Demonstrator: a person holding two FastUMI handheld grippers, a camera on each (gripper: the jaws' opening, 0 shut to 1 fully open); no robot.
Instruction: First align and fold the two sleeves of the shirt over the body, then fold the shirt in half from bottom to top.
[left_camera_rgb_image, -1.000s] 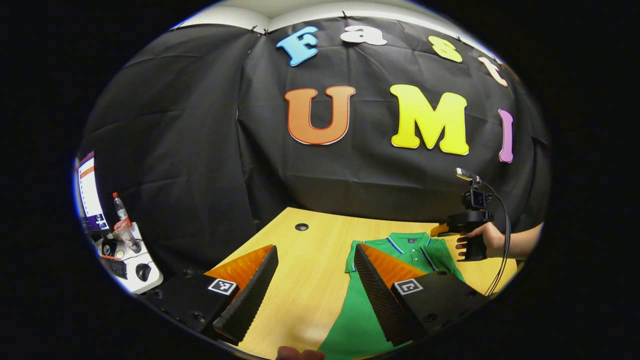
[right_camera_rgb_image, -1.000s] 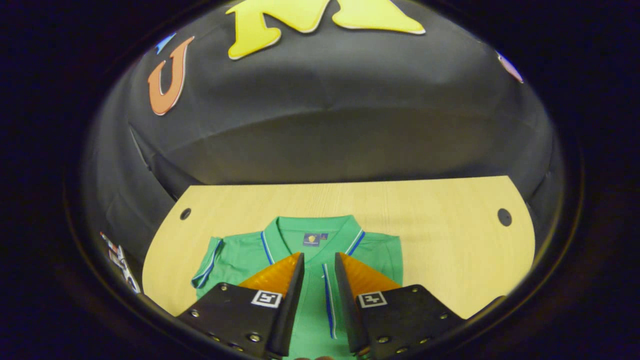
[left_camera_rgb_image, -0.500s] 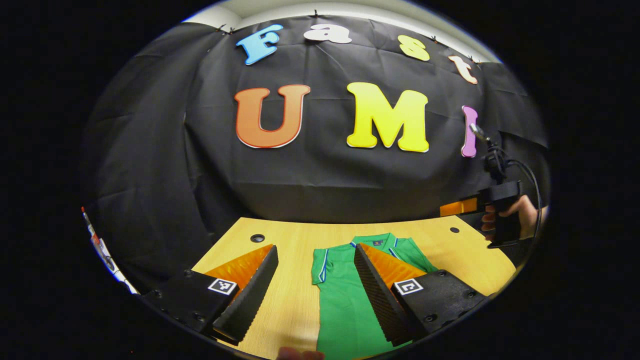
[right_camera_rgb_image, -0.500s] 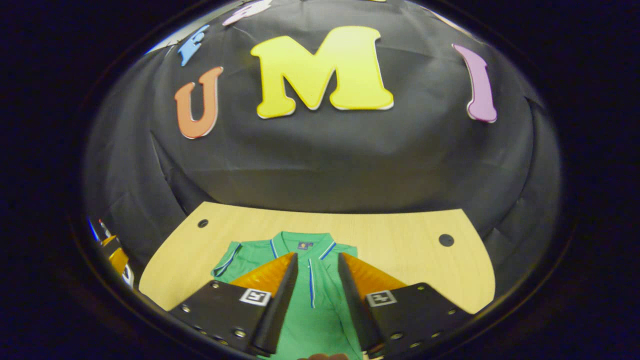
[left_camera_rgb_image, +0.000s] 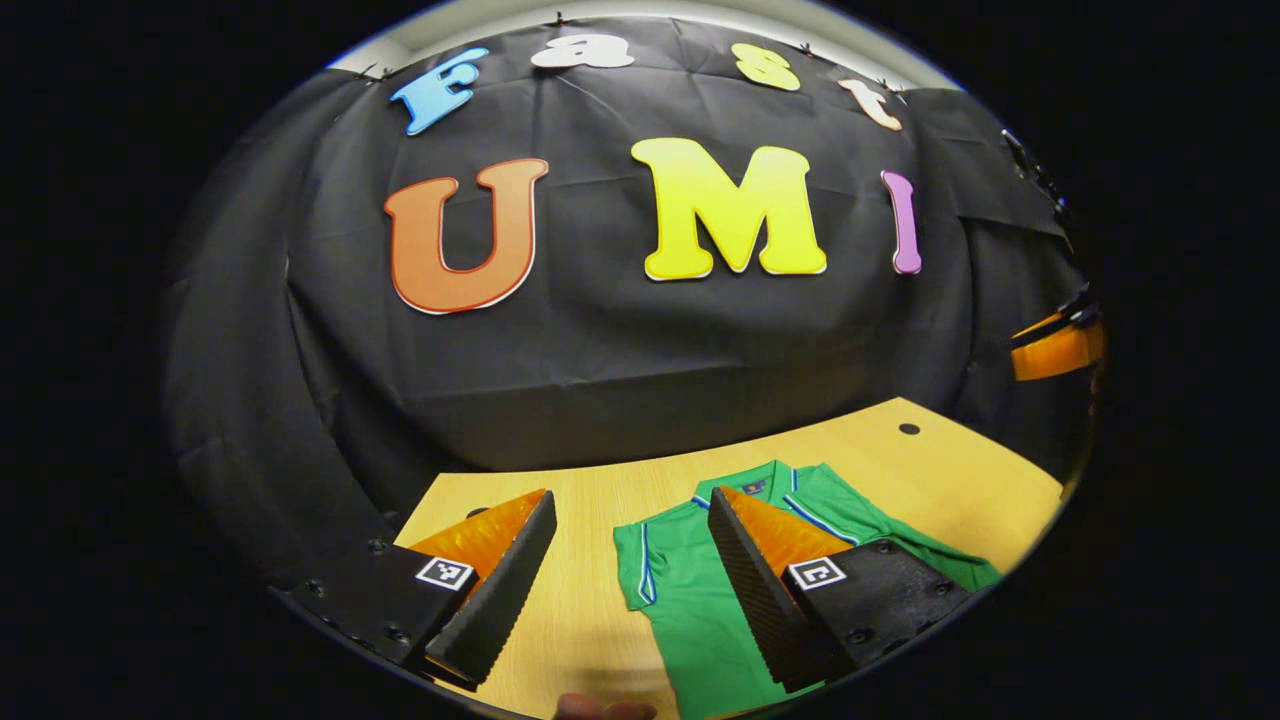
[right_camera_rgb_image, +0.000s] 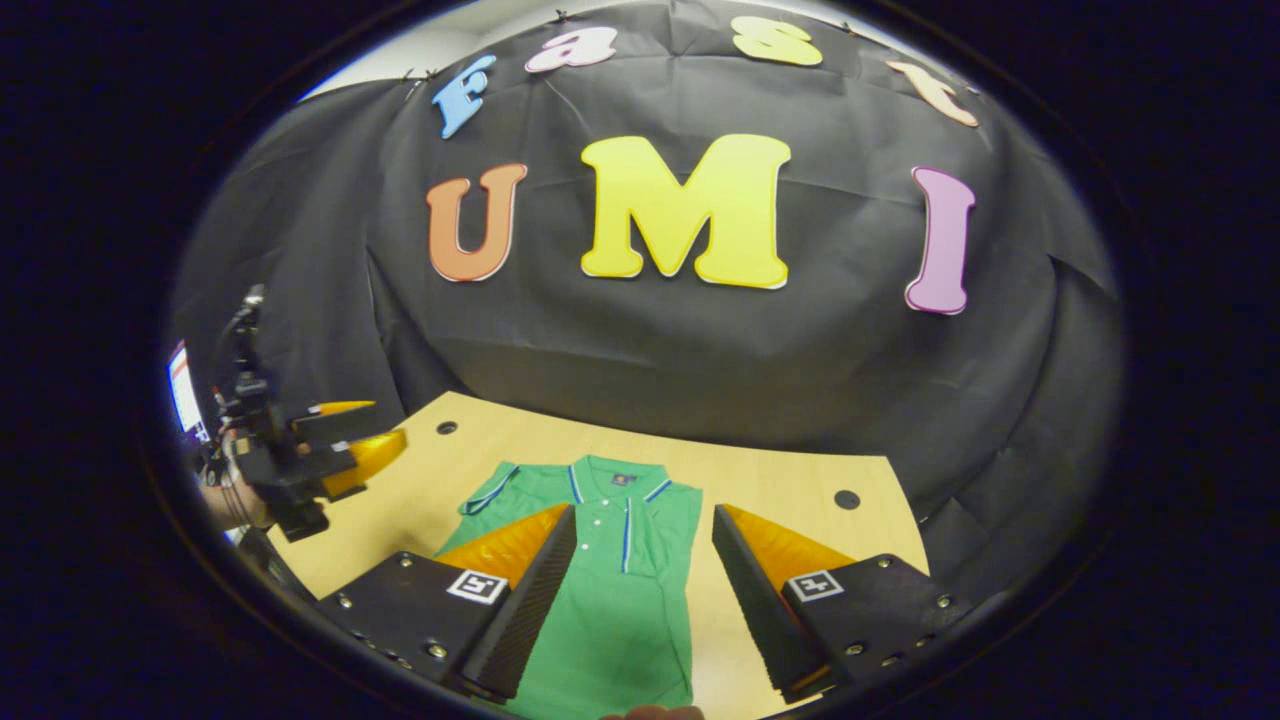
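Both grippers have lifted away, the left gripper (left_camera_rgb_image: 630, 570) and right gripper (right_camera_rgb_image: 640, 590) wide open and holding nothing, so next drop to the shirt (right_camera_rgb_image: 610, 600) hem near the bench (right_camera_rgb_image: 800, 490) front edge and pinch both corners evenly.

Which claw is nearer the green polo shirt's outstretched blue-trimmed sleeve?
Left. The left claw hangs open above the light wooden table on the blue-trimmed sleeve side; the right claw hangs open over the green polo shirt, toward its other side.
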